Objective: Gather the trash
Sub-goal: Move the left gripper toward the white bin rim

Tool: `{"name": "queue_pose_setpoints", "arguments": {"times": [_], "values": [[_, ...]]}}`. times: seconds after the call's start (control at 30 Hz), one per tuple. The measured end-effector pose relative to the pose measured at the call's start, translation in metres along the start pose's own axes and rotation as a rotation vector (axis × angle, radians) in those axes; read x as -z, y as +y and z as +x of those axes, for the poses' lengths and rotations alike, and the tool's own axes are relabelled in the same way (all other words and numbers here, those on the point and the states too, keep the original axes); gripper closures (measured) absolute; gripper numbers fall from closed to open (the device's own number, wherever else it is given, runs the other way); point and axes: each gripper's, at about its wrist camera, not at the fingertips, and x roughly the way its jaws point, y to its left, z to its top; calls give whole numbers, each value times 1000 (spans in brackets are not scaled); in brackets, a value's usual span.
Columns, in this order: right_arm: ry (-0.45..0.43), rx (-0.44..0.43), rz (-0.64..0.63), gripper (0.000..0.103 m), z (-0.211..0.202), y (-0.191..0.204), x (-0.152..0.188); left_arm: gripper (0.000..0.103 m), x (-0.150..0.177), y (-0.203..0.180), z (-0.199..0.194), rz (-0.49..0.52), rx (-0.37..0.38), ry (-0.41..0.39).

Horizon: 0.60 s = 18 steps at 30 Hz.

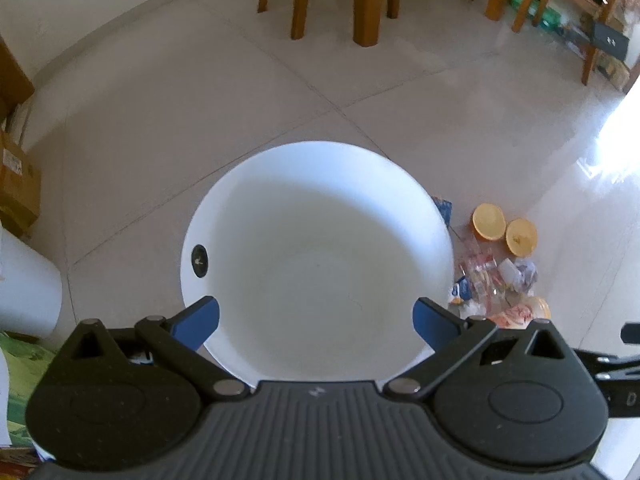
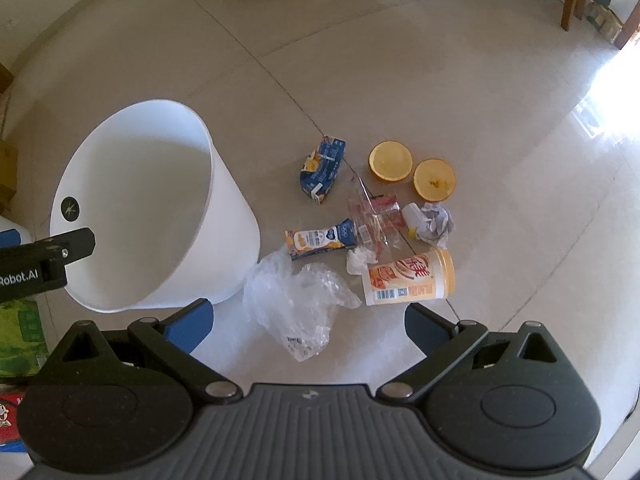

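Note:
A white trash bin (image 1: 316, 184) stands on the tiled floor, empty inside; in the right wrist view the bin (image 2: 224, 224) is at the left. My left gripper (image 1: 316, 322) hovers open over its mouth, holding nothing. My right gripper (image 2: 308, 326) is open above a crumpled clear plastic bag (image 2: 296, 304). Beyond it lie an orange-and-white paper cup (image 2: 408, 278), two blue cartons (image 2: 322, 168) (image 2: 320, 238), a clear wrapper (image 2: 374, 220), crumpled paper (image 2: 430, 222) and two orange halves (image 2: 390, 160) (image 2: 434, 179). The same litter (image 1: 496, 276) shows right of the bin in the left wrist view.
Wooden chair and table legs (image 1: 366, 4) stand at the back. A wooden shelf (image 1: 576, 12) with clutter is at the far right. Cardboard boxes (image 1: 18, 184) sit at the left. A green box (image 2: 22, 332) lies near the bin. Sun glare (image 2: 604, 92) falls on the right floor.

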Motion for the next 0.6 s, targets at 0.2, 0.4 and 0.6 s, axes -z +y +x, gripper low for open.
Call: {"name": "queue_pose_setpoints", "arguments": {"times": [0.2, 0.4, 0.6], "values": [[-8, -8, 3, 0, 8, -2, -7, 1, -12, 15, 9, -17, -57, -51], [-16, -8, 2, 0, 13, -7, -11, 1, -23, 36, 25, -50, -54, -51], [-21, 8, 13, 0, 22, -21, -17, 2, -31, 54, 45, -34, -160, -51]]}}
